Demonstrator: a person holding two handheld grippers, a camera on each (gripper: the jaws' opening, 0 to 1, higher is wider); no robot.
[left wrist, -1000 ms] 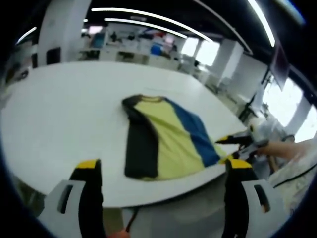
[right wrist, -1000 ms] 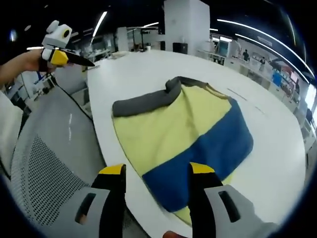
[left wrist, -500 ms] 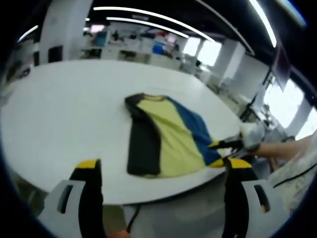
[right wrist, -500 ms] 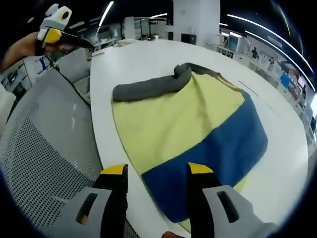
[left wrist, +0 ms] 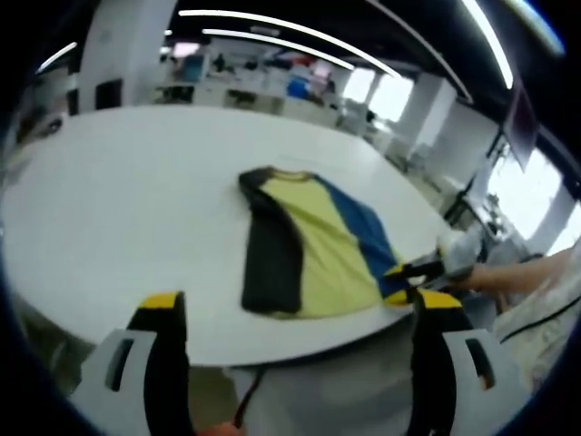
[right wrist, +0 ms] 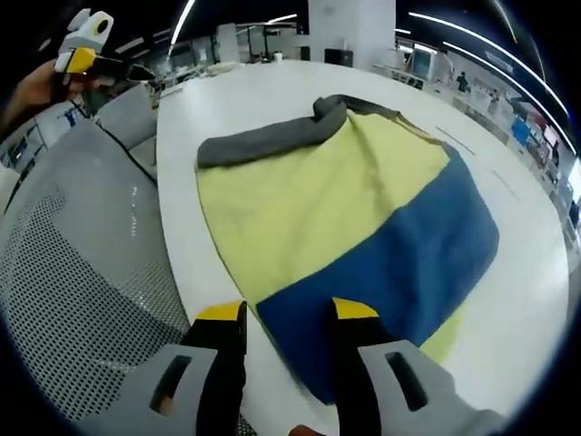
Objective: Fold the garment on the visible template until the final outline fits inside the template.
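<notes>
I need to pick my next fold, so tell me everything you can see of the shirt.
The shirt lies spread flat on the white table, near its edge. It looks like soft knit fabric: a yellow body, a blue band, and a dark grey sleeve folded along one side. The right tool is open at the blue band's edge; contact is unclear.
</notes>
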